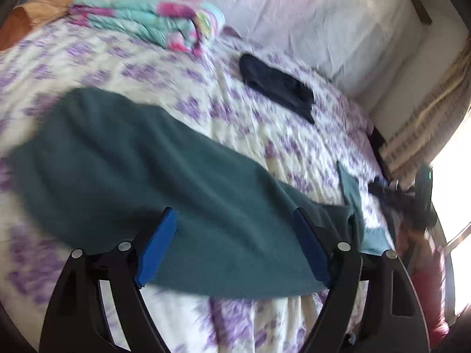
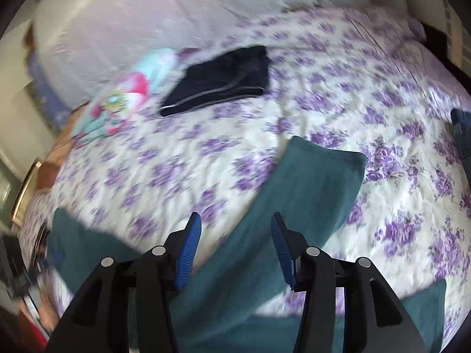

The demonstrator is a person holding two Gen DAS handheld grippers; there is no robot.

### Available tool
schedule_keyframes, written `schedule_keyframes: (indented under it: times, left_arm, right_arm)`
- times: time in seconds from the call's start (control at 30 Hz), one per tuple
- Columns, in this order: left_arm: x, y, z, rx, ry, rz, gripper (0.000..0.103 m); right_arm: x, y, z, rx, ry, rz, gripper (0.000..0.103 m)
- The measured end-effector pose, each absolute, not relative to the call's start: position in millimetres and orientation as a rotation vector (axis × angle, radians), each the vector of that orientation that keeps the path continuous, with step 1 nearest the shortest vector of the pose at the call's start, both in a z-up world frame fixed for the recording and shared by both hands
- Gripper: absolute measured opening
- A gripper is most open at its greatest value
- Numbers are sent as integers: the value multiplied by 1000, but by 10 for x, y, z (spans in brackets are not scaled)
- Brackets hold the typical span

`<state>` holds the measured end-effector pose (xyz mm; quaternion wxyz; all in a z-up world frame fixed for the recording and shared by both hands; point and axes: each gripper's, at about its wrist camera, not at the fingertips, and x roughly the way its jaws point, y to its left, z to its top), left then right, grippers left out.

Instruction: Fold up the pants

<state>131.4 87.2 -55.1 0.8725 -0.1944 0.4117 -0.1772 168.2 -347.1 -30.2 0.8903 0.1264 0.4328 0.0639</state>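
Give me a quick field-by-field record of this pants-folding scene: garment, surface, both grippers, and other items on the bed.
garment: teal pants, spread on the bed, unfolded
surface: floral purple bedspread
left hand-held gripper: open, over the pants, holding nothing
right hand-held gripper: open, above one pant leg
other items: folded dark garment; colourful folded blanket

Teal pants [image 2: 309, 194] cut off at bottom frame edge; motion blur smears bedspread [image 1: 147, 67]; right-edge clutter [image 1: 412, 197] unreadable.
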Motion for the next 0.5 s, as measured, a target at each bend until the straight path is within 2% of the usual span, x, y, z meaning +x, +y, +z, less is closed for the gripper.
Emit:
schedule_keyframes:
  times: [0.07,0.13,0.27,0.4,0.47,0.5]
  left_arm:
    - [1388,718,-706,-335,839,-349,94]
    - [1330,589,-709,-229,796,-350,98]
    - [1254,472,-731,-138,773,-311,98]
    - [1284,531,-703,-199,766,-338,98]
    - [1294,582,-703,-246,764,-360,98]
    - [1299,608,-706,-267,764,-370,98]
  right_arm:
    - [1925,-3487,-390,275,949,65,52]
    - [2084,-3479,-462,263,979,8,54]
    - [2328,-3507,-627,265,1017,-84,57]
    - [2444,-3577,-779,314,1033,-112,57]
    - [2426,-3569,-769,301,1001,-96,42]
    - [2400,-3580,-750,310,986,-87,23]
